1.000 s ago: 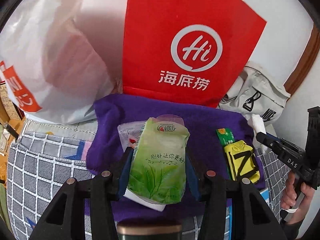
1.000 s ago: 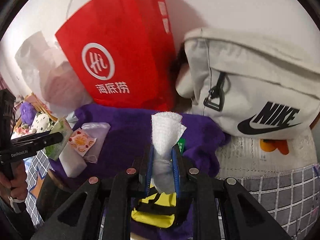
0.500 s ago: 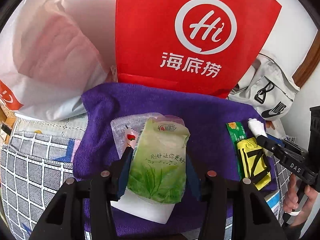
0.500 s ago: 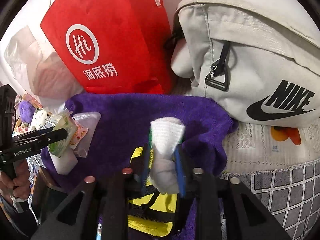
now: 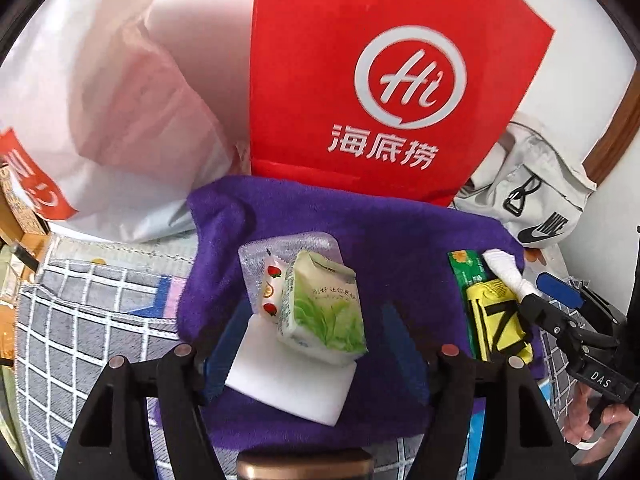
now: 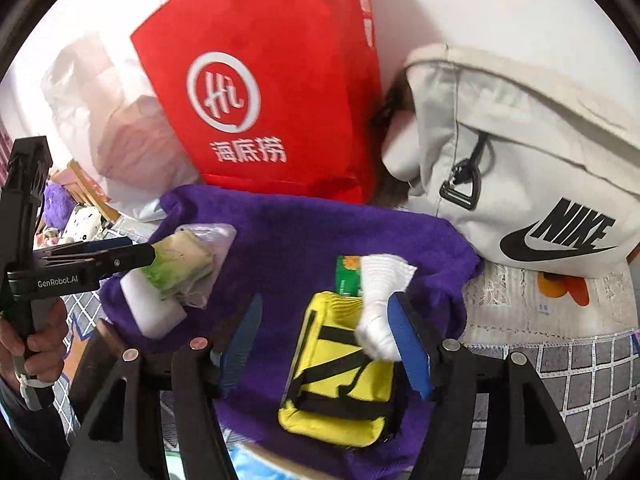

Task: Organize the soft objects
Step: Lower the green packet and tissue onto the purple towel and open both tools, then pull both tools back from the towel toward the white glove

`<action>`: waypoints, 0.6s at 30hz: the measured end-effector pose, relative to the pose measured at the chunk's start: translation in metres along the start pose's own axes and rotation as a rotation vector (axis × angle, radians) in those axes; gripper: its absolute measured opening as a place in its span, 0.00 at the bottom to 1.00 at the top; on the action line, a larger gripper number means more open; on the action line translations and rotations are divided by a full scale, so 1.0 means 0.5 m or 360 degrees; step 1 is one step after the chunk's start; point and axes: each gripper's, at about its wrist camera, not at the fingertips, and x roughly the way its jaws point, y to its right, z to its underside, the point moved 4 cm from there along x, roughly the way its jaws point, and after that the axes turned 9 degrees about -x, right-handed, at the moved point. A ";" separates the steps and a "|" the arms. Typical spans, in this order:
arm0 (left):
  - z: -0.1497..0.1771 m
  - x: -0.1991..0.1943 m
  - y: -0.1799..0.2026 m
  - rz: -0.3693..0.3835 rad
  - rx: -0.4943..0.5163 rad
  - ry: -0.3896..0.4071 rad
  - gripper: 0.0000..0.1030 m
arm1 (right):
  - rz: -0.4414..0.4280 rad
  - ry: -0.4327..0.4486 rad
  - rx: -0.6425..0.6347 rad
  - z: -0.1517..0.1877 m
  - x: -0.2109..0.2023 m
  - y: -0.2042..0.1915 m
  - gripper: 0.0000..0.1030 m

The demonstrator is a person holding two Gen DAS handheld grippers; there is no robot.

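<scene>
purple towel (image 5: 400, 240) carries a green tissue pack (image 5: 324, 312) and white sock (image 6: 380, 300); both grippers' jaws open, left gripper (image 5: 308, 344), right gripper (image 6: 328, 344).

Fuzzy purple towel (image 5: 400, 240); glossy plastic tissue pack (image 5: 324, 308).

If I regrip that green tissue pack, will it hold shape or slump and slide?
The green tissue pack looks soft; expect it to dent between the pads. Its glossy wrapper may slip. It lies tilted on the white sponge block, so a push could tip it onto the purple towel.
</scene>
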 end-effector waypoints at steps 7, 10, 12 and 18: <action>0.032 -0.082 -0.018 -0.0014 0.0010 0.0080 0.67 | 0.0009 0.0076 -0.0008 0.017 -0.076 -0.057 0.63; 0.054 -0.116 -0.025 -0.0028 0.0029 0.0115 0.67 | -0.0007 0.0091 -0.0008 0.036 -0.107 -0.081 0.63; 0.075 -0.140 -0.034 -0.0039 0.0035 0.0136 0.67 | -0.0037 0.0093 -0.0028 0.053 -0.125 -0.104 0.63; 0.157 -0.194 -0.071 -0.0050 0.0029 0.0138 0.67 | -0.0104 -0.0038 -0.0133 0.131 -0.144 -0.191 0.62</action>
